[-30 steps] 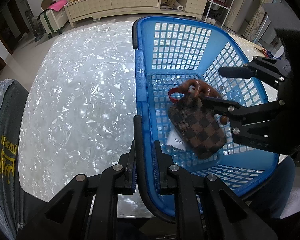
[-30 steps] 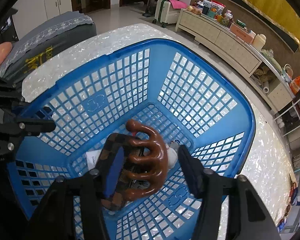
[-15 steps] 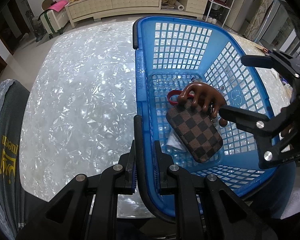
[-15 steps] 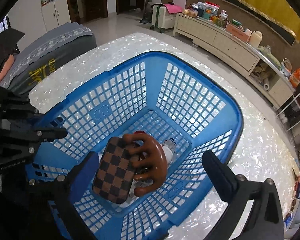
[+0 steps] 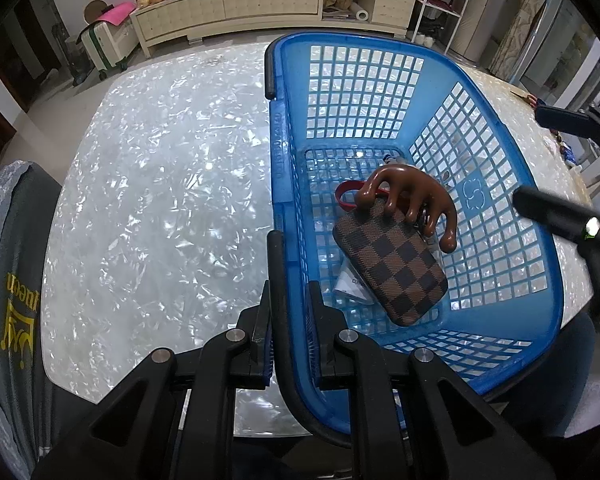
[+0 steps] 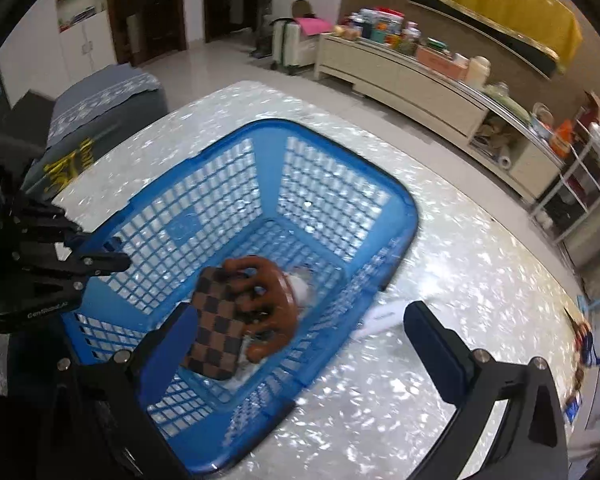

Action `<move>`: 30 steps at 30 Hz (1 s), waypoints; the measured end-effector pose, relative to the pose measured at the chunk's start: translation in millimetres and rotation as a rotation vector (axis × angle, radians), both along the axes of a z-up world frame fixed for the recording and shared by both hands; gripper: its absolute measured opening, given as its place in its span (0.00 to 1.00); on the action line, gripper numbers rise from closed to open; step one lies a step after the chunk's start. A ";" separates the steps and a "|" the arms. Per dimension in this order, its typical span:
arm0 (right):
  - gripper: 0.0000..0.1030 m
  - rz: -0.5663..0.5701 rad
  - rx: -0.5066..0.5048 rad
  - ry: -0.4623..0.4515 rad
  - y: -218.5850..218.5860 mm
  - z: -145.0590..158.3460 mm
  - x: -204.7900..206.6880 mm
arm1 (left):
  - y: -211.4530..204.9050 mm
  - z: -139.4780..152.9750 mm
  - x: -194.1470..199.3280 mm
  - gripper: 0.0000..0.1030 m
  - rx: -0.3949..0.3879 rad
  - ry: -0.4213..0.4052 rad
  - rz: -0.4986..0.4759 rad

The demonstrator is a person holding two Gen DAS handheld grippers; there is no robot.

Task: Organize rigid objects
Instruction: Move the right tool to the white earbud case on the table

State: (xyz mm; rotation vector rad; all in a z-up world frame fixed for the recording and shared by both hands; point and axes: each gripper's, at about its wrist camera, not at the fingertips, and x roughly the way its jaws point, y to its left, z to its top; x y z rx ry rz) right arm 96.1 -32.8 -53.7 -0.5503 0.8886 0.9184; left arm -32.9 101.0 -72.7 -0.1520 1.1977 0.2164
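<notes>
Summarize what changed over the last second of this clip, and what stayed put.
The right gripper let go of the brown claw-shaped piece, opened wide, and pulled up and back out of the blue basket. The piece now rests on the checkered pouch inside the basket. The left gripper stays clamped on the basket's rim; basket and pouch have not shifted.

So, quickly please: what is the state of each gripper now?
Left gripper: closed on the blue basket, at its rim.
Right gripper: jaws open, holding nothing.
</notes>
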 end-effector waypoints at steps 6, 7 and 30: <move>1.00 -0.096 0.026 0.007 -30.1 11.1 28.7 | 0.4 -0.4 0.8 0.15 0.002 0.000 -0.001; 1.00 -0.109 0.029 0.013 -33.4 12.2 32.7 | 0.1 -0.6 0.9 0.15 0.003 0.000 -0.001; 1.00 -0.383 -0.034 0.158 -85.3 -61.0 124.6 | 1.5 1.3 -2.5 0.15 -0.013 -0.006 -0.012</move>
